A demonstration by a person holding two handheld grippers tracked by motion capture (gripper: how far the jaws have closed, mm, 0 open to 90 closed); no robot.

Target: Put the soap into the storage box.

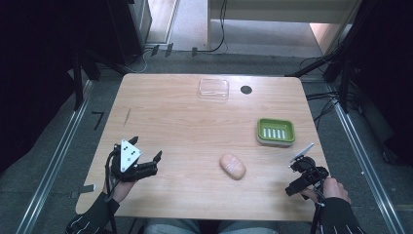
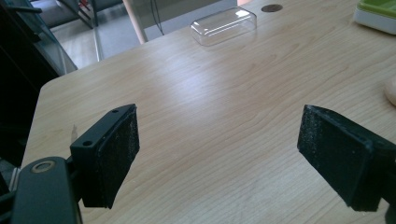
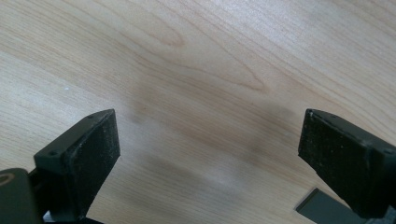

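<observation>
A pink oval soap bar (image 1: 233, 166) lies on the wooden table (image 1: 185, 126), near the front and right of centre. A green soap dish (image 1: 276, 131) sits behind it to the right. A clear plastic lid (image 1: 213, 89) rests near the far edge. My left gripper (image 1: 145, 148) hovers at the front left, open and empty, well left of the soap. In the left gripper view my left gripper (image 2: 219, 154) faces the lid (image 2: 224, 25), with the soap's edge (image 2: 391, 91) at the right. My right gripper (image 1: 292, 178) is at the front right corner, open; the right gripper view has it (image 3: 208, 158) over bare wood.
A dark round hole (image 1: 246, 89) is set in the tabletop beside the lid. The dish's corner (image 2: 378, 14) is at the top right of the left gripper view. Cables and dark stands lie on the floor around the table. A person's gloved hands come in from the bottom edge.
</observation>
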